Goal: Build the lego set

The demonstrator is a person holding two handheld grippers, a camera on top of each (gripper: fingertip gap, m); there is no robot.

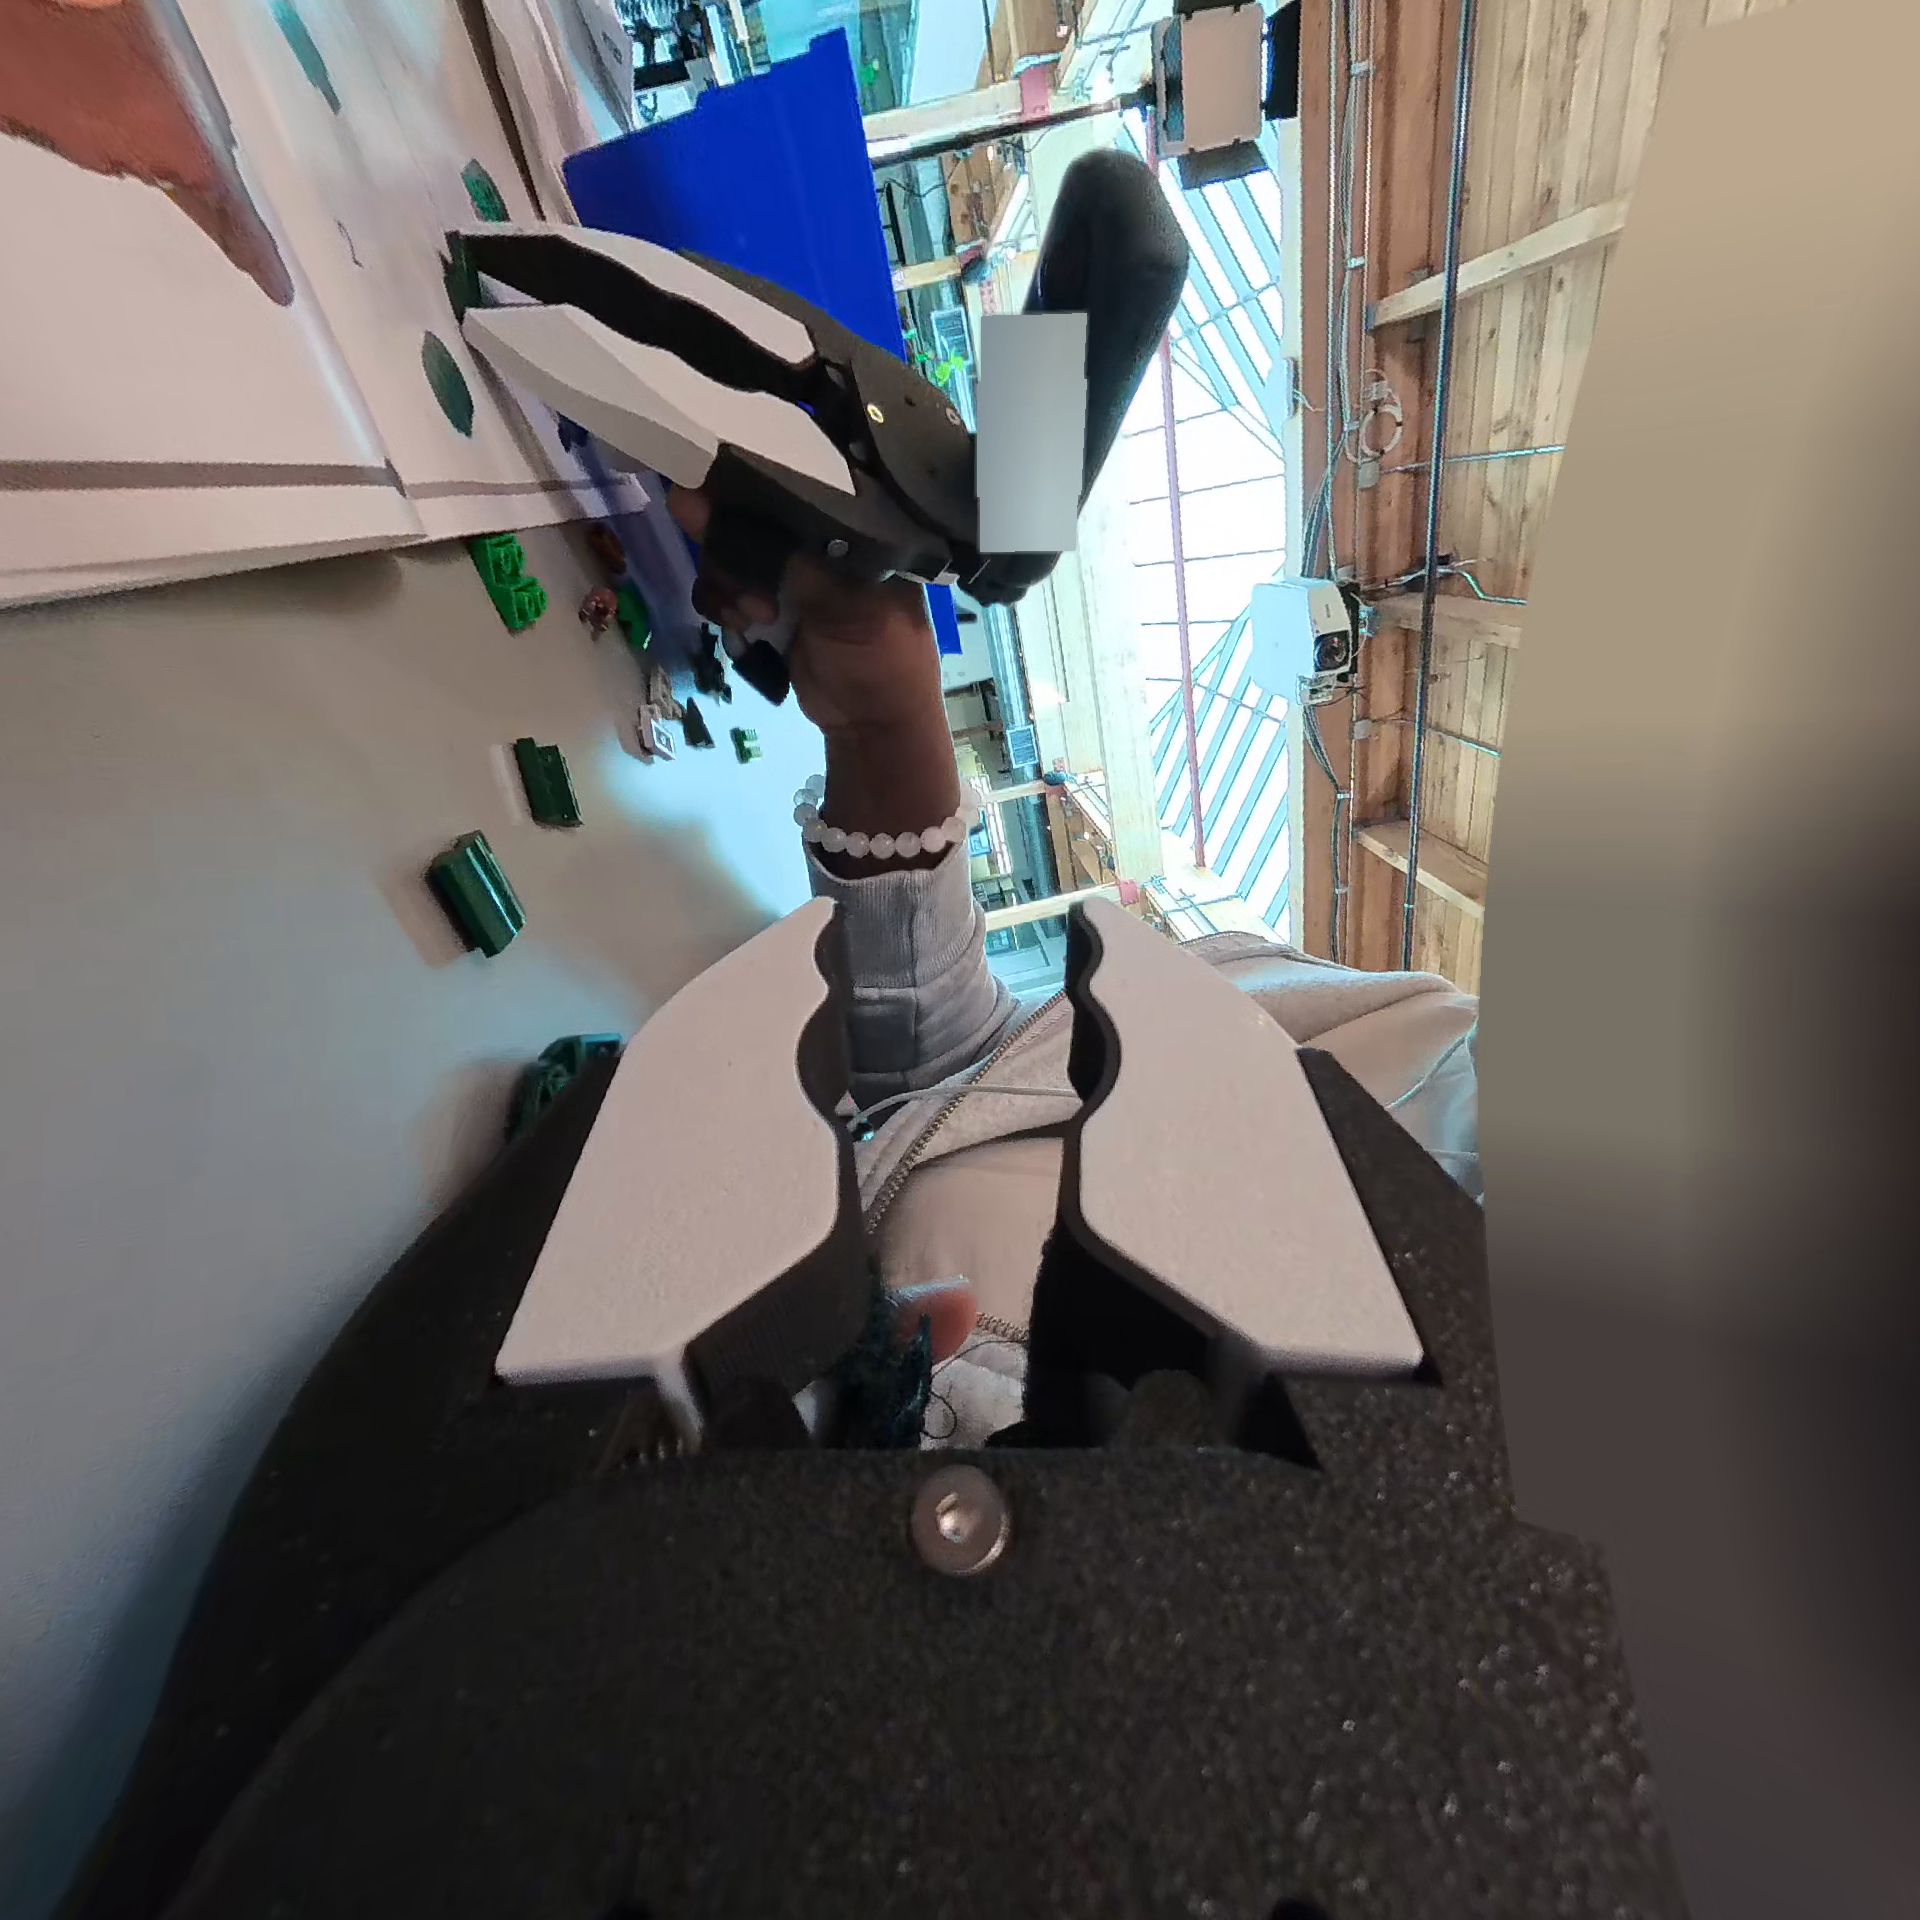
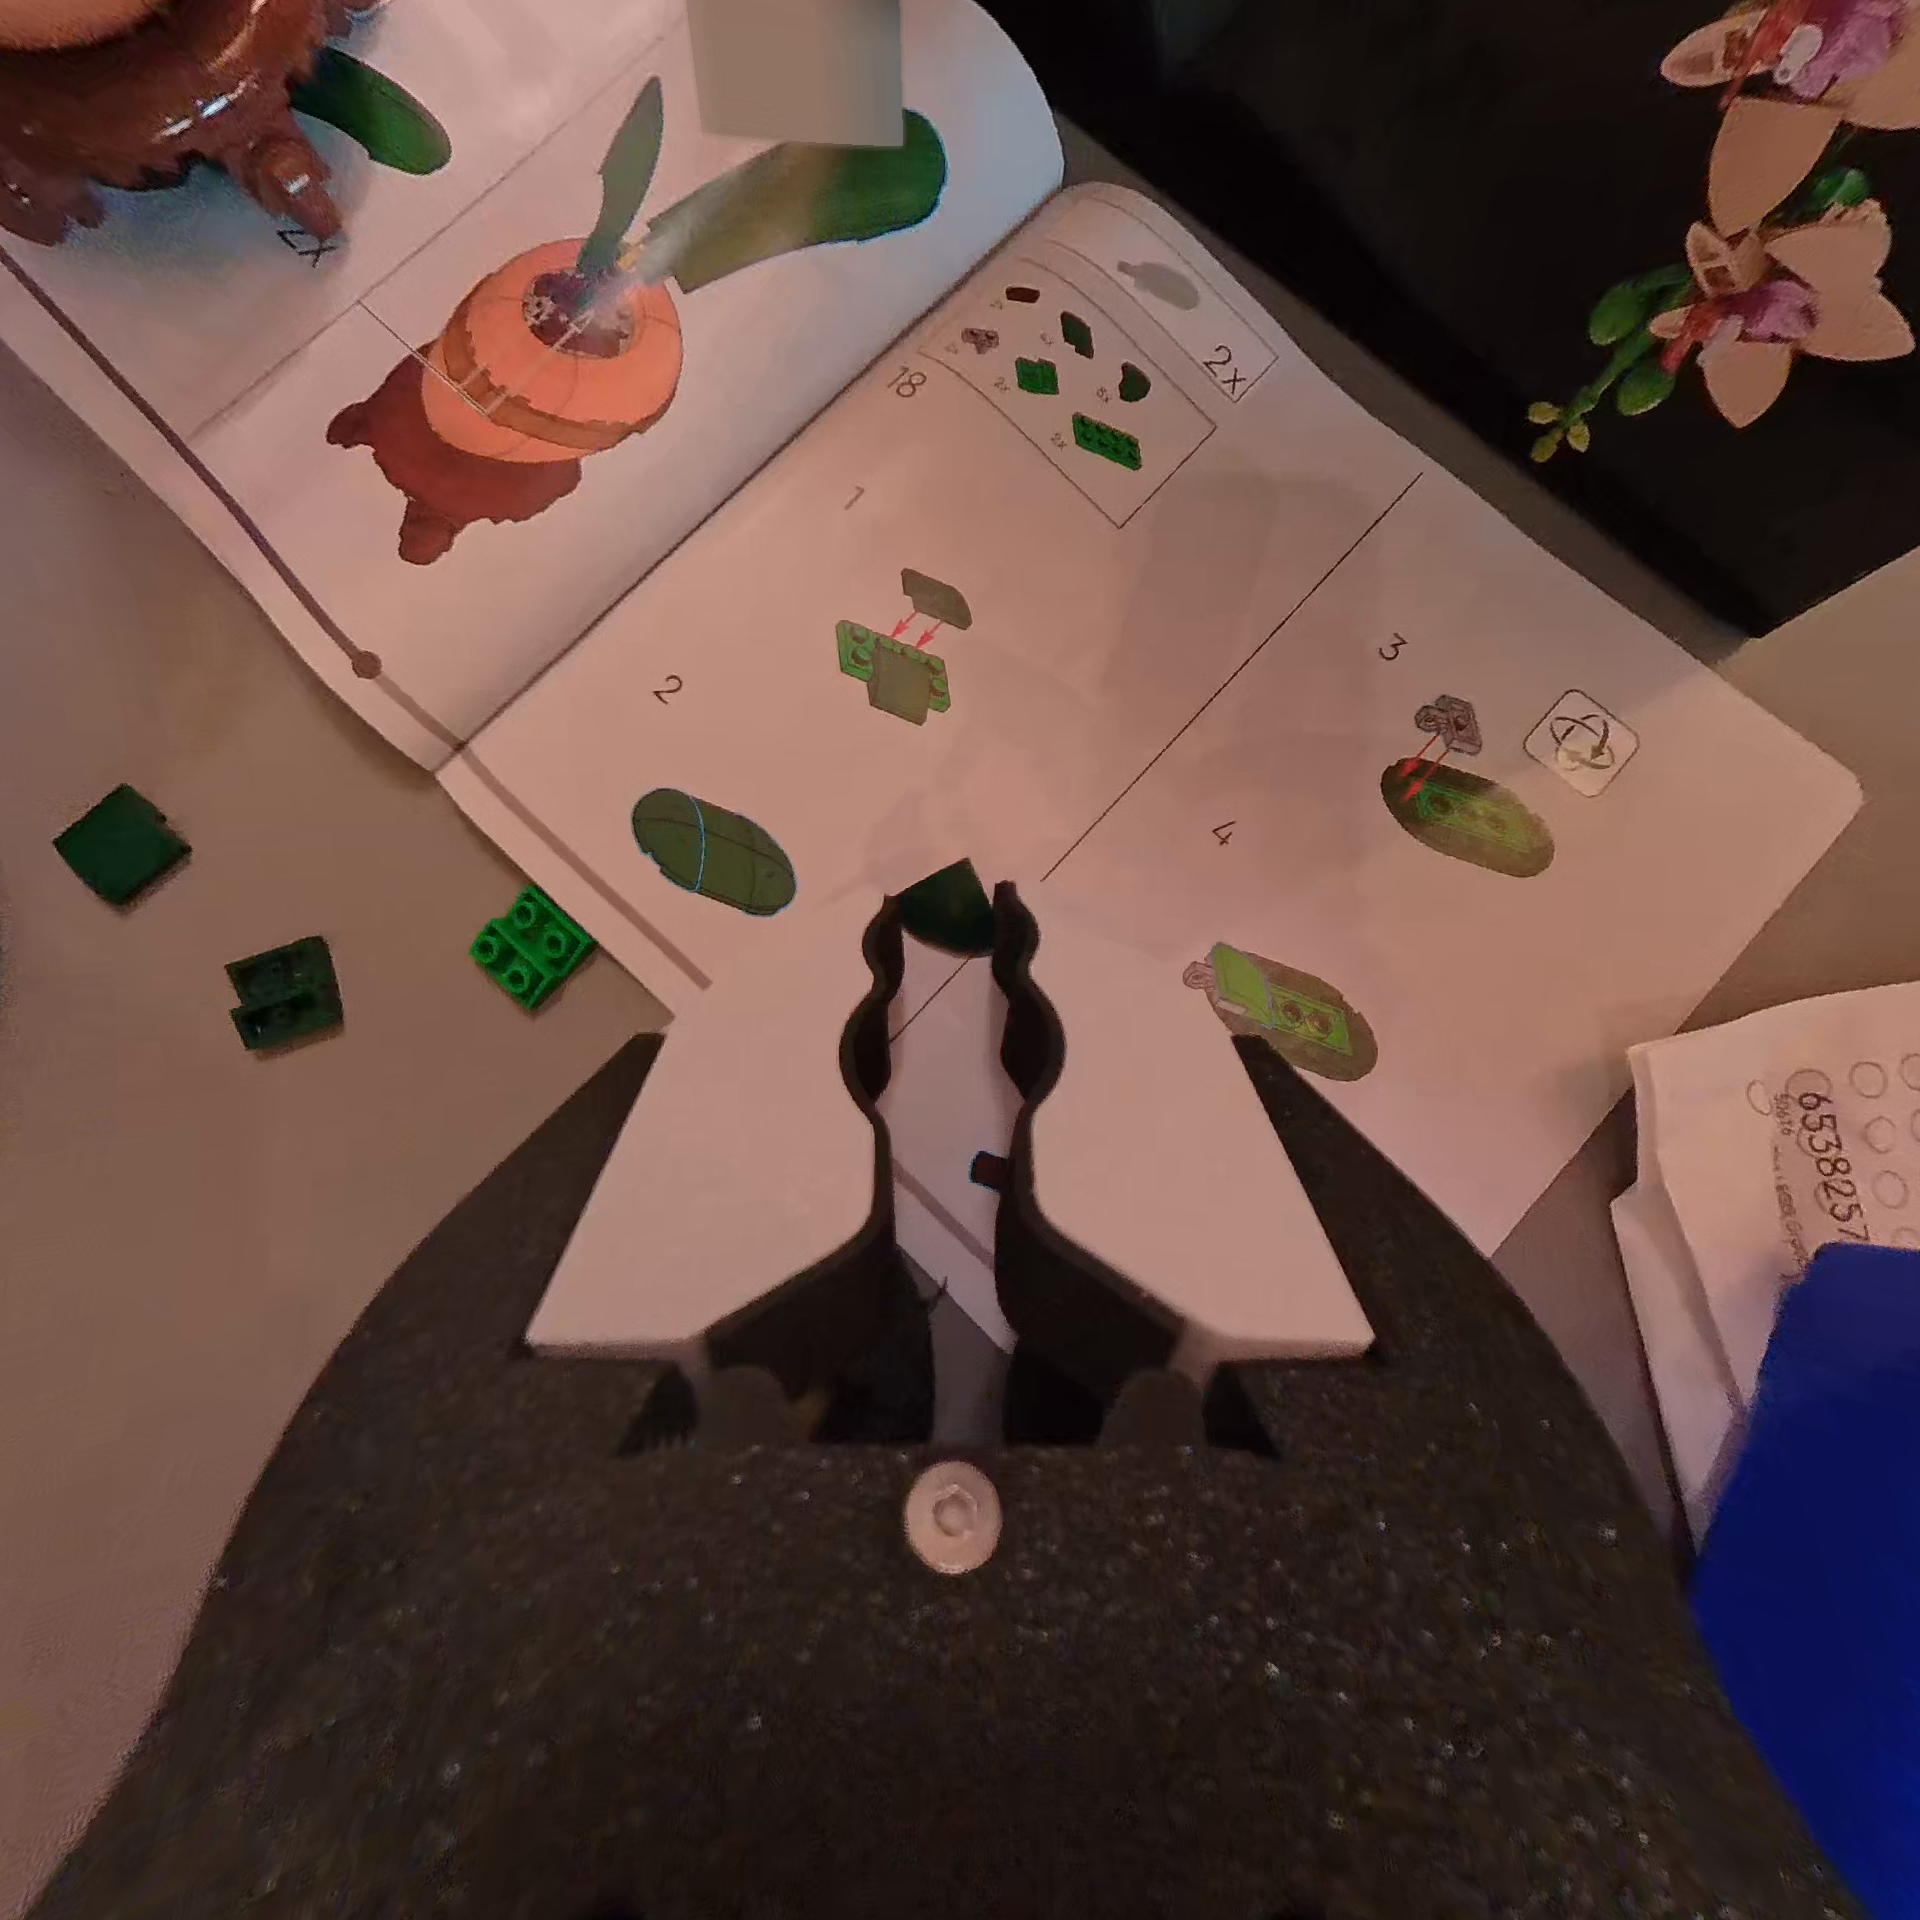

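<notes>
My right gripper is shut on a small dark green rounded piece and holds it at its fingertips, over the open instruction booklet. In the left wrist view, the right gripper shows farther off, with its tips and the green piece down at the booklet. My left gripper is open and empty, held off the table and pointing towards the person's sleeve. Loose pieces lie on the grey table beside the booklet: a bright green brick, a dark green tile and a dark green piece.
A brown pot model stands on the booklet's far left corner. A white paper bag and a blue object lie at the right. Several green and small mixed pieces are strewn on the table in the left wrist view. A black box with a flower picture lies behind the booklet. The tips of one gripper are about 20 cm away from the tips of the other. My left gripper is the nearer one to the dark green tile: about 5 cm, against 15 cm. My right gripper's tips are some 6 cm from the bright green brick.
</notes>
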